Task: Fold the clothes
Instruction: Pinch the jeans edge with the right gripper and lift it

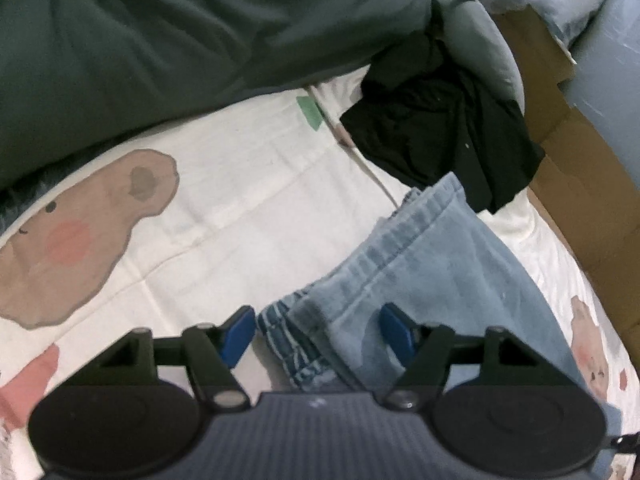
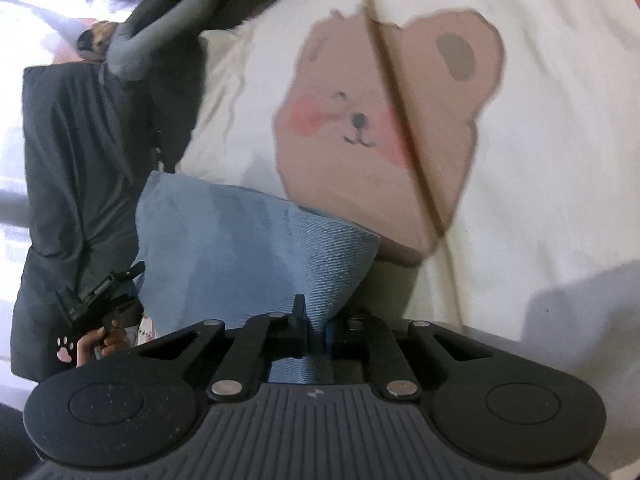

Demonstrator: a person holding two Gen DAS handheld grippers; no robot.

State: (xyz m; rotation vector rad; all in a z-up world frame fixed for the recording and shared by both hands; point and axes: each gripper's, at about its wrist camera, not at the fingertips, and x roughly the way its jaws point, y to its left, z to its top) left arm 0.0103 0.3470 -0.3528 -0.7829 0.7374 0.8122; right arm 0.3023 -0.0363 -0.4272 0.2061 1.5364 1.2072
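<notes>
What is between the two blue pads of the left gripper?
In the left wrist view, the frayed hem of the light blue denim jeans lies between the left gripper pads, untouched.

A bed carries everything, under a white sheet (image 1: 240, 208) printed with brown bears. Light blue jeans (image 1: 432, 256) lie on the sheet, one hem end folded up. A crumpled black garment (image 1: 440, 128) sits beyond them near the bed's far edge. A dark green quilt (image 1: 180, 28) is heaped along that edge.
</notes>
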